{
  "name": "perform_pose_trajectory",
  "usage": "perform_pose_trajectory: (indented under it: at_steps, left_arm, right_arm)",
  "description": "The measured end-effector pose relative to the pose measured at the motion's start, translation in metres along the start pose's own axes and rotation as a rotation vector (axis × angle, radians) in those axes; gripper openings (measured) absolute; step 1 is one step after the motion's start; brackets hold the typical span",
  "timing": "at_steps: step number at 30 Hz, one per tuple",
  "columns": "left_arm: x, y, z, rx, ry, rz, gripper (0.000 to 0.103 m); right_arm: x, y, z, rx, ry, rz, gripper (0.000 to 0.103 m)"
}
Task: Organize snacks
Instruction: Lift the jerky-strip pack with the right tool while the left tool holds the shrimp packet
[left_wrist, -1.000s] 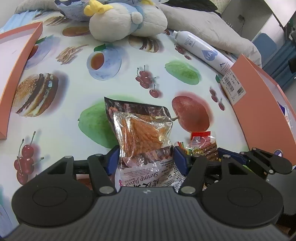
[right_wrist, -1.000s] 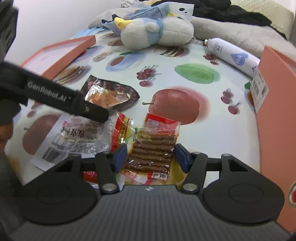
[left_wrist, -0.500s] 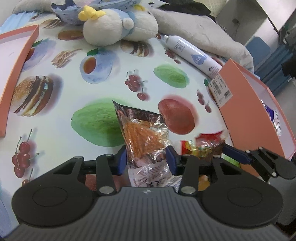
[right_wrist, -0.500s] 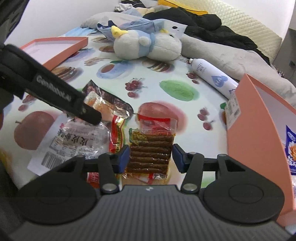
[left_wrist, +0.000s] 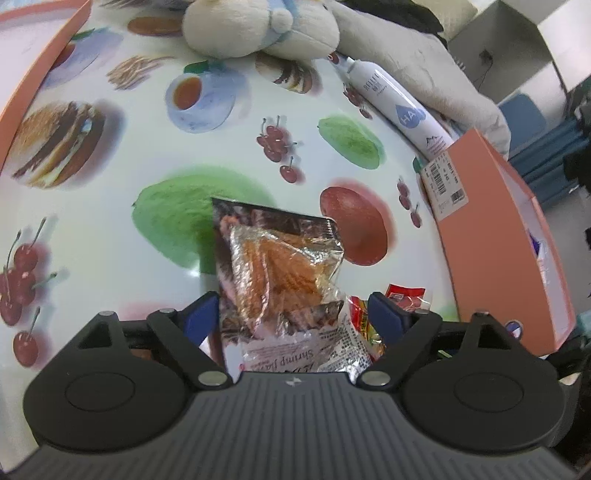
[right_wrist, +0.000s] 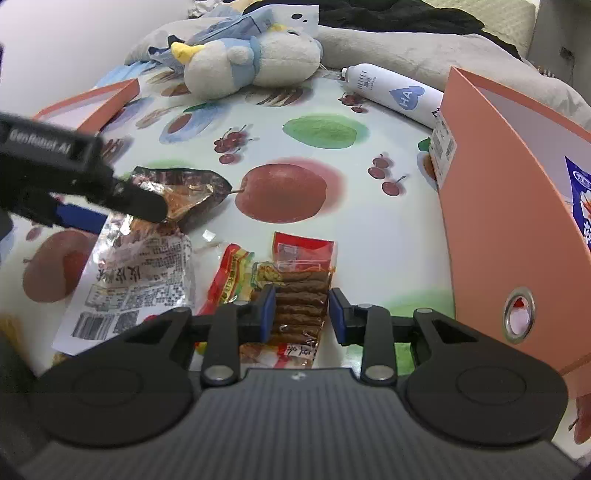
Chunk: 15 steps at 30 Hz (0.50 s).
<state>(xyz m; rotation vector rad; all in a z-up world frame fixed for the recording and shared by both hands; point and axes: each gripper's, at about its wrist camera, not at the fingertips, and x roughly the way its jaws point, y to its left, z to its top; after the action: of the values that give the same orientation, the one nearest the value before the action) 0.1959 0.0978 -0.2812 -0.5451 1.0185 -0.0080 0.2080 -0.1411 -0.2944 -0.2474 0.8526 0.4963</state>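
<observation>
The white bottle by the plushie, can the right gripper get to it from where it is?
Probably yes. The white bottle lies uncovered, with bare tablecloth between it and the right gripper. But its jaws straddle the brown stick snack pack, so it must leave that first.

- "Shrimp" on the snack pack (left_wrist: 291, 356)
- "HA" on the white bottle (right_wrist: 397, 94)
- "GenRobot.AI" on the left tongs (right_wrist: 44, 146)
</observation>
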Motion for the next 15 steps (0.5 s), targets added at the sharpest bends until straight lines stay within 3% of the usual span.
perform_pose_trajectory:
  at_steps: [4,6,9,15]
  left_arm:
    - [0.011,-0.02,0.0,0.114,-0.001,0.084,0.088]
    - [0.015,-0.03,-0.003,0.162,-0.006,0.128,0.085]
    - [0.017,-0.035,-0.008,0.208,-0.016,0.142,0.072]
    - [0.014,-0.028,-0.011,0.205,-0.018,0.107,0.068]
  right_arm:
    - [-0.001,-0.009,-0.001,0.057,-0.004,0.031,0.034]
    - [-0.004,-0.016,-0.001,0.096,-0.007,0.049,0.027]
    - [-0.008,-0.026,-0.001,0.172,-0.012,0.107,0.02]
    - [-0.008,-0.042,-0.012,0.356,0.011,0.234,0.019]
